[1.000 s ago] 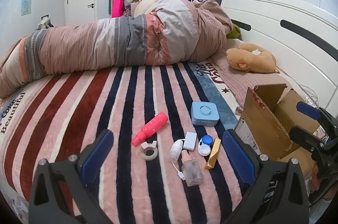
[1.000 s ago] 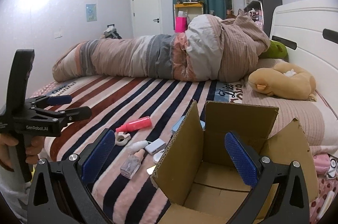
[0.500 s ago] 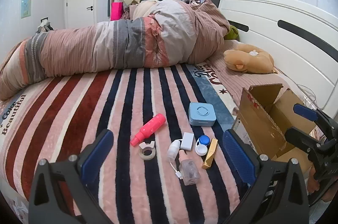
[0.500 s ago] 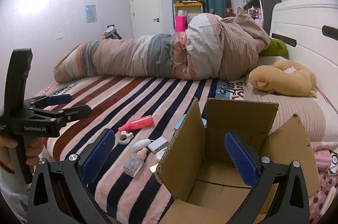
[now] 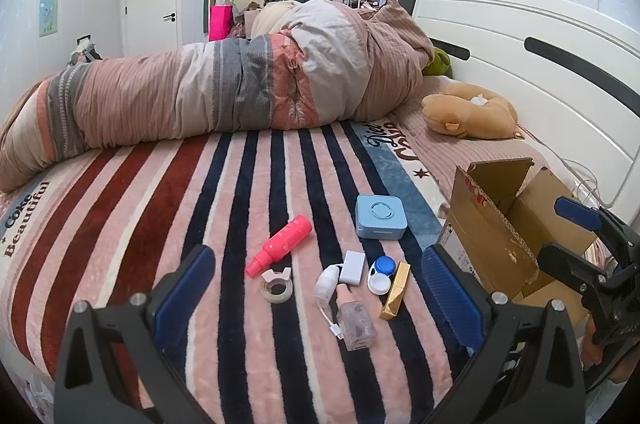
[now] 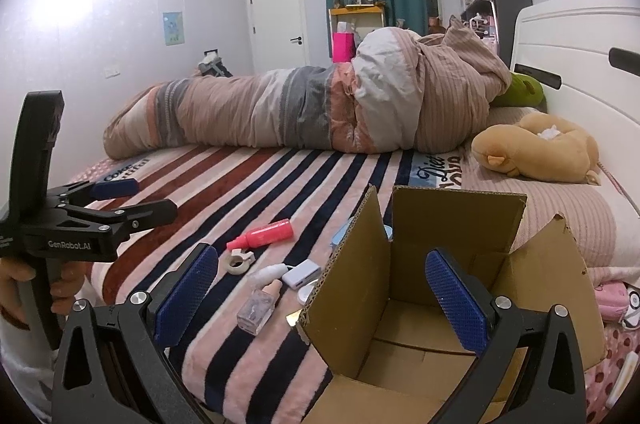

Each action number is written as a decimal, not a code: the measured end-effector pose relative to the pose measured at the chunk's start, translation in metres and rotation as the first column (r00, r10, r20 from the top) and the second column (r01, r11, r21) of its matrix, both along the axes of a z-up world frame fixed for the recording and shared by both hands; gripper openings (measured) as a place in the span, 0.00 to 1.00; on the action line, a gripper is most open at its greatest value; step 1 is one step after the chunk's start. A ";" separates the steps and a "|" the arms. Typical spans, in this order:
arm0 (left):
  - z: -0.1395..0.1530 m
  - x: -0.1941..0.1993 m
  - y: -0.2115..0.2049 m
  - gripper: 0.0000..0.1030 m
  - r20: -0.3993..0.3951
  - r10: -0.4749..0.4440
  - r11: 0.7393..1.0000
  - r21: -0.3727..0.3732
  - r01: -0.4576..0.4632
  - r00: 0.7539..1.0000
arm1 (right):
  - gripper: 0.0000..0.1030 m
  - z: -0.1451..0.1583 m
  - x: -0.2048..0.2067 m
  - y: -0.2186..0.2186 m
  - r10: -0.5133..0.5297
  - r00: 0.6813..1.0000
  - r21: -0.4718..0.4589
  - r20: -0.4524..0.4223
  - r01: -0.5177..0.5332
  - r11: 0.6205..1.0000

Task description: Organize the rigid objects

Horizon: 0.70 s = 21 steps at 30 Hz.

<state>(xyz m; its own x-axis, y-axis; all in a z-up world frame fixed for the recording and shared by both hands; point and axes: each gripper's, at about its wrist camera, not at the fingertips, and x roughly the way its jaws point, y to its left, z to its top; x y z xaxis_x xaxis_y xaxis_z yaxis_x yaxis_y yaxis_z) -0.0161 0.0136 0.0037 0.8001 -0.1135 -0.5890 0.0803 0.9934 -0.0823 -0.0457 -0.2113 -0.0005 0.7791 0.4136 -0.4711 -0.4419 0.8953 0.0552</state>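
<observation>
Left wrist view shows the left gripper (image 5: 316, 292) wide open and holding nothing. The small things lie just ahead on the striped blanket (image 5: 168, 207); the clear bottle (image 5: 354, 314) is nearest, pointing away. The right gripper (image 6: 322, 288), also wide open, hangs over the cardboard box (image 6: 448, 280).

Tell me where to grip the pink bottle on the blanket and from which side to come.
Grip the pink bottle across its wide cylindrical body, not the narrow cap end. It lies flat on the striped blanket, slanted, cap toward the tape roll. Come from above with the open left gripper, fingers turned to straddle its long axis; both long sides look free.
</observation>
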 end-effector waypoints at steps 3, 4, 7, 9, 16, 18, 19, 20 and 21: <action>0.001 -0.001 -0.001 1.00 0.001 -0.001 1.000 0.002 0.001 1.000 | 1.00 0.001 0.000 0.000 -0.025 1.000 -0.011 0.004 0.025 1.000; 0.001 -0.001 -0.001 1.00 0.000 -0.001 1.000 0.002 0.001 1.000 | 1.00 0.001 0.000 0.000 -0.026 1.000 -0.013 0.004 0.026 1.000; 0.001 -0.002 -0.001 1.00 0.000 -0.001 1.000 0.001 0.001 1.000 | 1.00 0.001 -0.001 0.000 -0.019 1.000 -0.007 0.000 0.019 1.000; 0.001 -0.002 -0.001 1.00 0.001 -0.001 1.000 0.001 0.001 1.000 | 1.00 0.001 -0.002 0.001 -0.024 1.000 -0.009 0.008 0.024 1.000; 0.001 -0.002 0.002 1.00 0.010 -0.007 1.000 -0.019 0.008 1.000 | 1.00 0.003 -0.009 0.006 -0.048 0.998 -0.047 0.048 0.050 0.998; 0.000 -0.002 0.009 1.00 0.015 -0.009 1.000 -0.030 0.010 1.000 | 1.00 0.008 -0.014 0.011 -0.039 0.997 -0.045 0.068 0.042 0.998; 0.000 -0.001 0.014 1.00 0.023 -0.004 1.000 -0.026 0.005 1.000 | 1.00 0.011 -0.016 0.015 -0.037 0.996 -0.053 0.077 0.041 0.998; -0.002 0.001 0.019 1.00 0.029 0.000 1.000 -0.020 0.001 1.000 | 0.99 0.015 -0.018 0.022 -0.036 0.995 -0.070 0.089 0.042 0.997; -0.003 0.004 0.026 1.00 0.032 0.007 1.000 -0.011 -0.007 0.999 | 0.96 0.018 -0.019 0.030 -0.033 0.994 -0.091 0.103 0.043 0.995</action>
